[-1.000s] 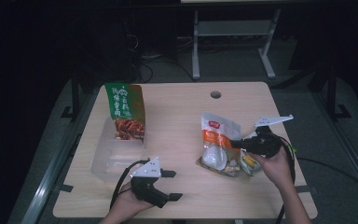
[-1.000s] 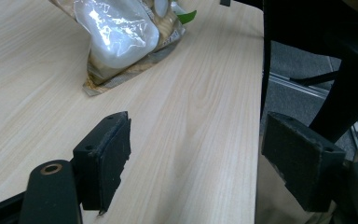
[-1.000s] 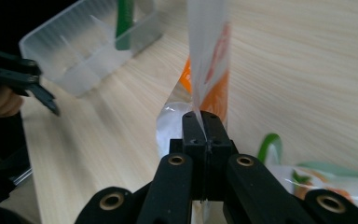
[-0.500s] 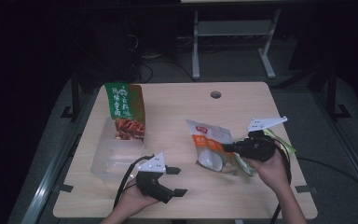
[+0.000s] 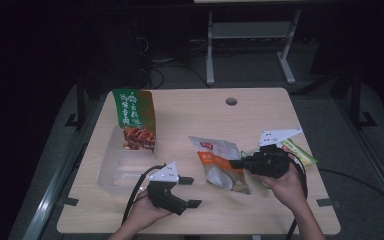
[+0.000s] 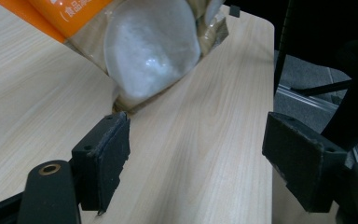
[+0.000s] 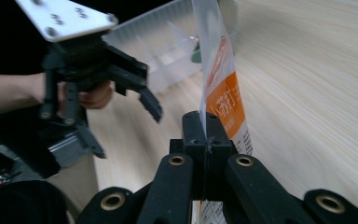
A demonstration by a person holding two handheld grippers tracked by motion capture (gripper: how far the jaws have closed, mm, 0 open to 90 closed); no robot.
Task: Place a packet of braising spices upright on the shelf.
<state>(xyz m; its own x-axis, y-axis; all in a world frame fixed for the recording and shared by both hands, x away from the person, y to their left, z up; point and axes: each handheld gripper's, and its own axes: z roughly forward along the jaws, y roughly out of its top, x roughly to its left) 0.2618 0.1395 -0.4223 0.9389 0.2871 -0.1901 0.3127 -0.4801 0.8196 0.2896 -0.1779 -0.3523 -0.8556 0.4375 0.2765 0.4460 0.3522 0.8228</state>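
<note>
An orange-and-white pouch (image 5: 219, 162) with a clear window hangs tilted over the table's middle, its lower end near the wood. My right gripper (image 5: 235, 163) is shut on its right edge. In the right gripper view the black jaws (image 7: 207, 135) pinch the pouch (image 7: 223, 100) edge-on. My left gripper (image 5: 191, 192) stands open near the front edge, pointing right. Its pads (image 6: 103, 158) are wide apart with bare wood between them, and the pouch (image 6: 149, 46) lies just beyond them. The left gripper (image 7: 123, 123) also appears in the right gripper view, with nothing in it.
A clear plastic container (image 5: 111, 172) sits at the left, with a green-and-orange snack bag (image 5: 134, 117) standing at its far end. A green packet (image 5: 300, 152) lies behind the right hand. The table (image 5: 260, 115) has a cable hole (image 5: 231, 101) at the back.
My right gripper has carried the pouch leftward toward the table's middle. The left gripper has hardly moved.
</note>
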